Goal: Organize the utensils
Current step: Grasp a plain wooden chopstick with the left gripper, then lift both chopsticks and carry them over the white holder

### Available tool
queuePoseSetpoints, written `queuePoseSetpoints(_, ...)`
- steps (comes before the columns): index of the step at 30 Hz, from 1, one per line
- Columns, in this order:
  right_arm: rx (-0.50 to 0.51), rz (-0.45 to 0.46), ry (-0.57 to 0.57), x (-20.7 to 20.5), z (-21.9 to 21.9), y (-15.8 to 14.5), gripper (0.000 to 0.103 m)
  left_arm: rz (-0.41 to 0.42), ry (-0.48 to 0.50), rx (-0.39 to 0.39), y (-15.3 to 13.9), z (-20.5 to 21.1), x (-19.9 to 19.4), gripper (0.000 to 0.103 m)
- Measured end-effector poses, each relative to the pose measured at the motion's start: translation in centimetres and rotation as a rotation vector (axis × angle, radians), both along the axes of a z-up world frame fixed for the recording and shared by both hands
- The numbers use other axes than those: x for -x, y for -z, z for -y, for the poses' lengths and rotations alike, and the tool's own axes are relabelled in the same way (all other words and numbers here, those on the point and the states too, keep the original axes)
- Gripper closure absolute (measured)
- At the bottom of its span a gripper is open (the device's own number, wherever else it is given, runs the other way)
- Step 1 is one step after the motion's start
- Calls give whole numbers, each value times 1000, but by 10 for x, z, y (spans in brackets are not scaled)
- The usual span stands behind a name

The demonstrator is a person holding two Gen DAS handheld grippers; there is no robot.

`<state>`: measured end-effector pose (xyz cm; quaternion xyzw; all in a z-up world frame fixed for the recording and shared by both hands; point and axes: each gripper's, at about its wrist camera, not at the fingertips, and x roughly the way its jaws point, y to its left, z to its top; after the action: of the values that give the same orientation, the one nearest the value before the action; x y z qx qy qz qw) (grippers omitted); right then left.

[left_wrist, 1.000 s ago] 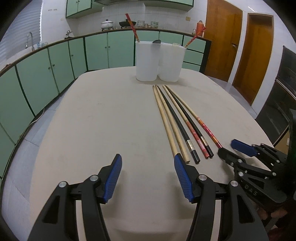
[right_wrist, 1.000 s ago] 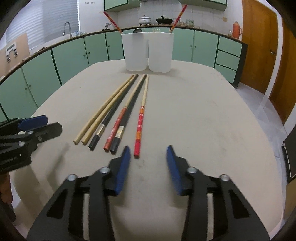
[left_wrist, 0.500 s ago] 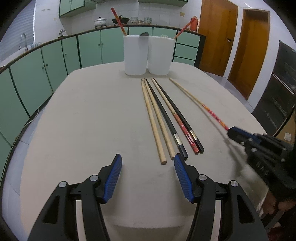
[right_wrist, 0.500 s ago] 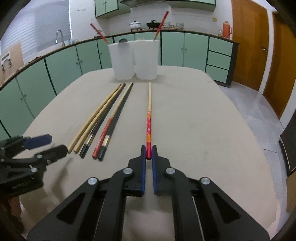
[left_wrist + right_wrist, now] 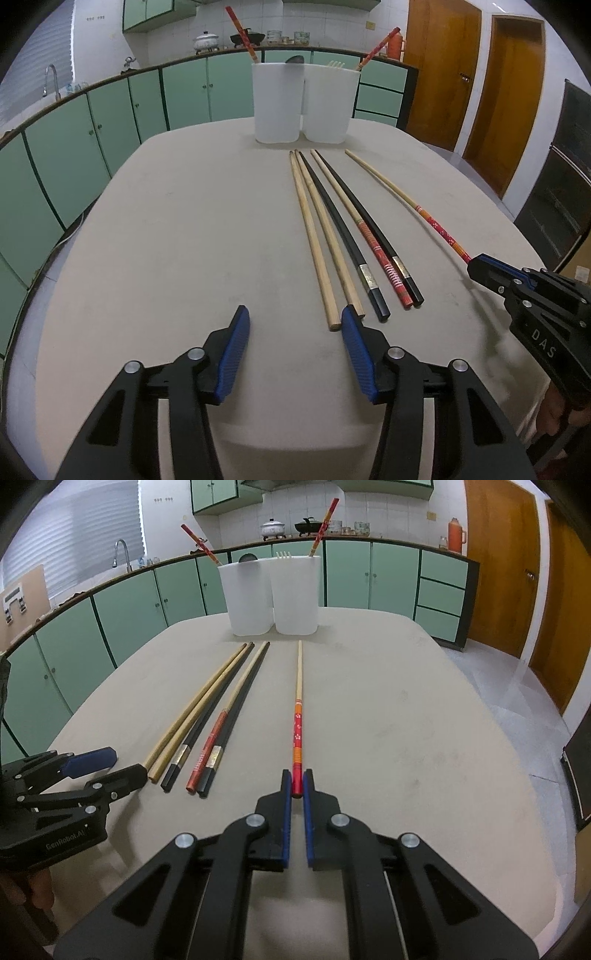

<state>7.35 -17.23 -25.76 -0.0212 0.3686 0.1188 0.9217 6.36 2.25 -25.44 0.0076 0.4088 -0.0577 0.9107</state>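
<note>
My right gripper (image 5: 297,784) is shut on the red end of a red-and-orange patterned chopstick (image 5: 297,723), which points straight toward two white utensil holders (image 5: 273,594). It also shows in the left wrist view (image 5: 406,201), held by the right gripper (image 5: 476,264). Several chopsticks (image 5: 347,236), two plain wood, two black, one red-ended, lie side by side on the beige table (image 5: 177,236). My left gripper (image 5: 293,332) is open and empty just short of their near ends. It shows at the left of the right wrist view (image 5: 110,764).
The holders (image 5: 301,105) stand at the table's far end, each with a red chopstick sticking out, one with a dark spoon and one with a fork. Green cabinets curve round the back and left. Wooden doors are at the right.
My right gripper closed on the patterned chopstick and swung it away from the row to the right. The left gripper stayed open and shifted slightly.
</note>
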Motion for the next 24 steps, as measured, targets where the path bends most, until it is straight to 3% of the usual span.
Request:
queuePoseSetpoints(4, -2, -8, -2, -1, 0, 2, 98, 6, -1, -4, 1, 4, -2, 62)
queuePoseSetpoints(6, -2, -10, -3, -1, 0, 1, 98, 7, 0, 4, 0, 4, -2, 74)
queuePoseSetpoints(8, -4, -11, -2, -1, 0, 1, 98, 7, 4, 14, -1, 5, -4, 93)
queuePoseSetpoints(9, -4, -10, -2, -1, 0, 1, 98, 6, 6, 25, -1, 5, -5, 96)
queuePoseSetpoints(16, 1, 23, -6, -1, 1, -14, 98, 59, 0, 47, -26, -1, 1, 96)
queuePoseSetpoints(24, -7, 124, -29, -1, 6, -64, 98, 222, 9, 41, -97, -7, 5, 96)
